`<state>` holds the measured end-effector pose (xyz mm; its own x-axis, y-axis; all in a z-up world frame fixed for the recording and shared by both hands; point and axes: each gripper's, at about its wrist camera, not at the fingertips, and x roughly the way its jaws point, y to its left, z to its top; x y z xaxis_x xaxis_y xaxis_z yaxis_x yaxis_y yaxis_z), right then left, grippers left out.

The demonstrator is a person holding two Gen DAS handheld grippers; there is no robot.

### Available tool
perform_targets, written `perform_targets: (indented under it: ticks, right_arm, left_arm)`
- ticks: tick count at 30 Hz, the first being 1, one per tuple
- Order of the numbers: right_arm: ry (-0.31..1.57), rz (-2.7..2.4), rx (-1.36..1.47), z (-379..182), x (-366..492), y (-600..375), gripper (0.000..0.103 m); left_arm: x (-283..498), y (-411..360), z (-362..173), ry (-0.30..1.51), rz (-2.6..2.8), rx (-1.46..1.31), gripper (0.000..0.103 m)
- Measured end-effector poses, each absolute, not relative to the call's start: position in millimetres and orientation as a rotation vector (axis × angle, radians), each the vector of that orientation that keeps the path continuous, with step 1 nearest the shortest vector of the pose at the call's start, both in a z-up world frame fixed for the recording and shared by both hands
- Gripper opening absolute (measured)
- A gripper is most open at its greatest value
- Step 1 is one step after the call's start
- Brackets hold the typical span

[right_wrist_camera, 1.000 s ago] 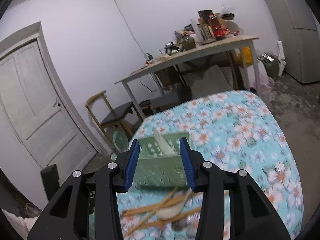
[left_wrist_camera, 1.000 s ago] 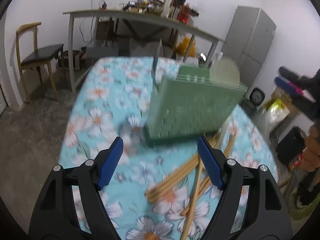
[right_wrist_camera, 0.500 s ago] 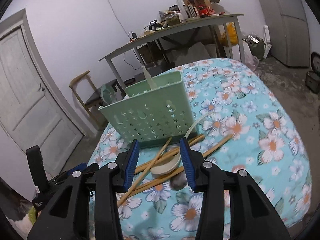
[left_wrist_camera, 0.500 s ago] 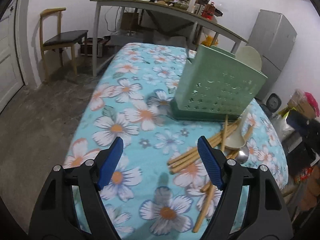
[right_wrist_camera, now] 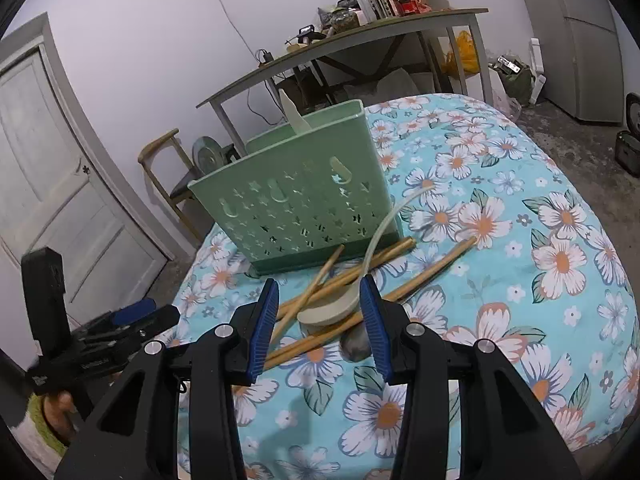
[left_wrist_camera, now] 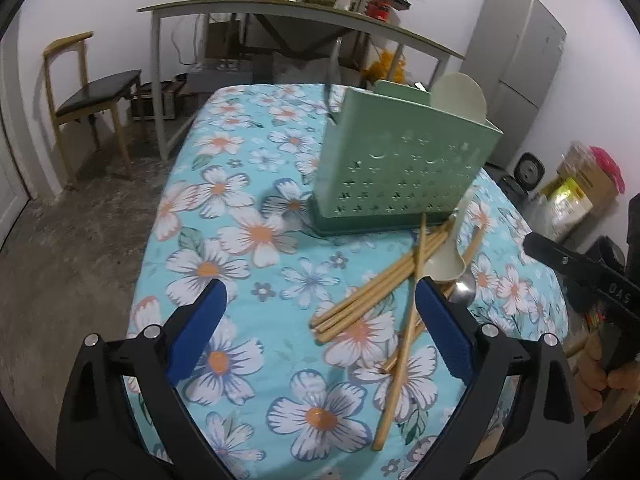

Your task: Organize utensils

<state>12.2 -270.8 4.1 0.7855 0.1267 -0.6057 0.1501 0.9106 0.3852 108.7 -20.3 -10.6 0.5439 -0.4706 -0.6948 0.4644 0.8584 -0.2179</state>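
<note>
wooden chopsticks [left_wrist_camera: 372,300] and cream ladle [right_wrist_camera: 332,308] heaped before upright green caddy [right_wrist_camera: 296,208]

A table covered by a blue floral cloth [left_wrist_camera: 224,216] carries a green perforated utensil holder [left_wrist_camera: 404,176], with bamboo chopsticks [left_wrist_camera: 372,292], a cream ladle [right_wrist_camera: 332,310] and a metal spoon [right_wrist_camera: 356,344] piled beside it.

"DAS" on right tongs [left_wrist_camera: 592,280] body.
</note>
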Motion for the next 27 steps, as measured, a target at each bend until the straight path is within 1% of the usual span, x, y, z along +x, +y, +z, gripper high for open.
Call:
perform_targets:
  ticks: [2,9,27]
  right_arm:
    - [0.673,-0.014,0.432,2,12,-271,0.042]
    - [0.675,-0.015,0.438,-3,11,-276,0.042]
    - [0.672,-0.024,0.435,-8,7,-282,0.042]
  left_arm:
    - [109,-23,-9,0.821,-0.569,-0.021,0.095]
    - [108,-32,-3,0.814,-0.631,-0.081,0.095]
    - [102,-62,-5,0.808,-0.69,0.037,0.095]
